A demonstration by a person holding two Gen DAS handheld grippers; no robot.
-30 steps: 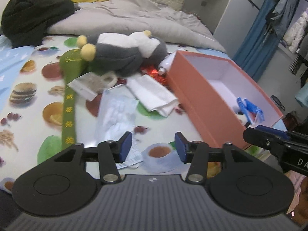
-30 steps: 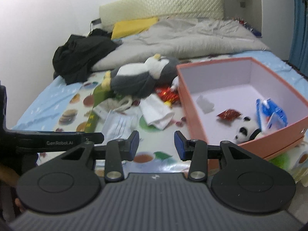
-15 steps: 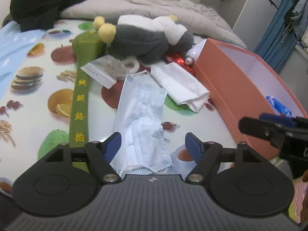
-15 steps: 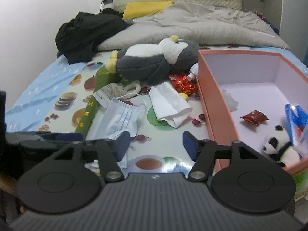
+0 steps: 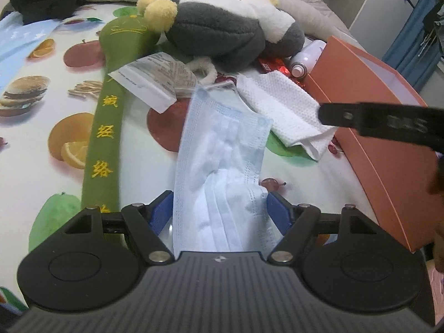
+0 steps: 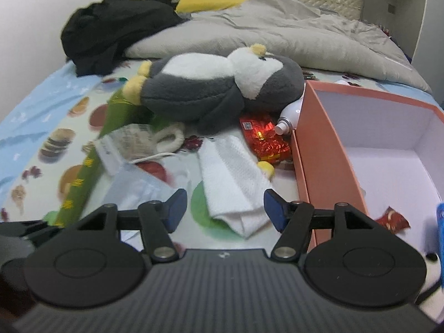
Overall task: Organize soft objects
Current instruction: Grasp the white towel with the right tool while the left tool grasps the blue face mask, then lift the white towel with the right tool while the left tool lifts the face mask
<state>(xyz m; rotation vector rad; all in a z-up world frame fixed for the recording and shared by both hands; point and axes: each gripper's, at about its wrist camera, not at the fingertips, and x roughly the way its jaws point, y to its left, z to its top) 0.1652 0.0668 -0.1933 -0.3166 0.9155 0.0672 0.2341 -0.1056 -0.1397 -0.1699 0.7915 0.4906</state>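
A pale blue face mask (image 5: 222, 161) lies flat on the fruit-print sheet. My left gripper (image 5: 220, 209) is open low over its near end, a blue pad at each side edge, not squeezing it. A folded white towel (image 6: 230, 177) lies just right of the mask, beside the orange box (image 6: 319, 144). My right gripper (image 6: 224, 204) is open, its jaws framing the towel's near end from above. A grey and white penguin plush (image 6: 216, 88) lies behind, with a long green plush stick (image 5: 108, 127) to its left. One black finger of the right gripper (image 5: 374, 119) crosses the left wrist view.
A paper packet (image 5: 155, 80), a red foil packet (image 6: 263, 136) and a white bottle (image 6: 288, 119) lie between the plush and the box. The box holds a small red wrapper (image 6: 391, 219). Black clothes (image 6: 111, 30) and a grey duvet (image 6: 277, 33) fill the bed's far end.
Both grippers came forward and down toward the bed and their jaws widened. The left now straddles the mask; the right has closed in on the white towel.
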